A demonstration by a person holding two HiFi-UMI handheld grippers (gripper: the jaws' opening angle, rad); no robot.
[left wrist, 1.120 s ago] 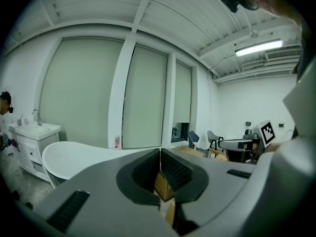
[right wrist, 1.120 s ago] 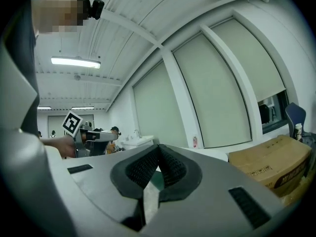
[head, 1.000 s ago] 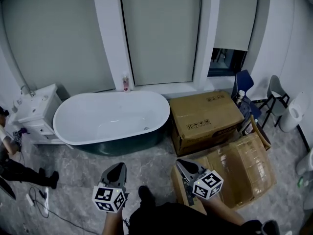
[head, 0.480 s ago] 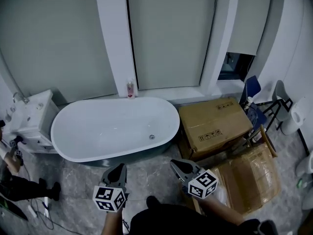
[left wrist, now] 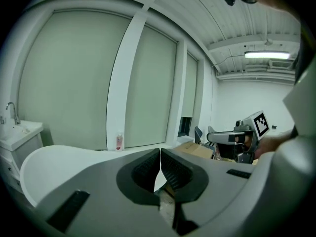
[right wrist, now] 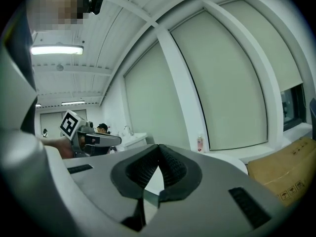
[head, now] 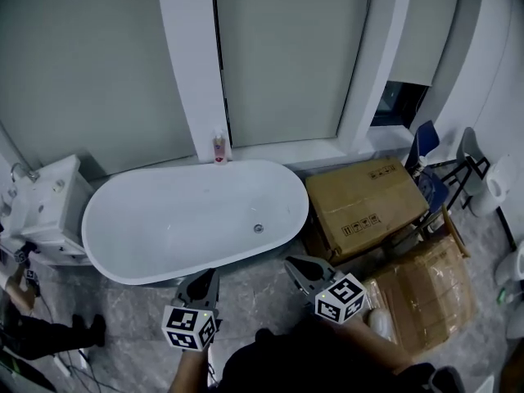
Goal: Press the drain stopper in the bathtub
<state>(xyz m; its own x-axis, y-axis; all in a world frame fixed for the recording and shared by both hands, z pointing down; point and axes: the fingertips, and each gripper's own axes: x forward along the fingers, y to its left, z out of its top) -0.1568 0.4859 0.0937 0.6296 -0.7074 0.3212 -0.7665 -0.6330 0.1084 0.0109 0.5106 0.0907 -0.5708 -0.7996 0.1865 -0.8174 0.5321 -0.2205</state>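
- head view: the white bathtub [head: 123, 264] lies with its long axis running left to right across the floor, its near rim just ahead of both tools. the drain stopper [head: 259, 228] is a small round disc on the tub floor, toward the right-hand end. it lies forward of and below both grippers, between their two lines. the left gripper [head: 211, 274] points at the near rim, left of the stopper. the right gripper [head: 289, 263] sits just right of it, by the cardboard boxes [head: 368, 207], and looks the nearer of the two. neither has crossed the rim.
- left gripper view: the jaws are pressed together with nothing between them. beyond them show the pale curve of the tub rim and a small pink bottle [left wrist: 118, 142] on the window ledge. the stopper is out of sight here.
- right gripper view: its jaws also meet at the tips and hold nothing. the tub rim shows behind them, the stopper does not.
- judgement: the press has not begun. the right gripper would need to go forward, slightly left and down into the tub.
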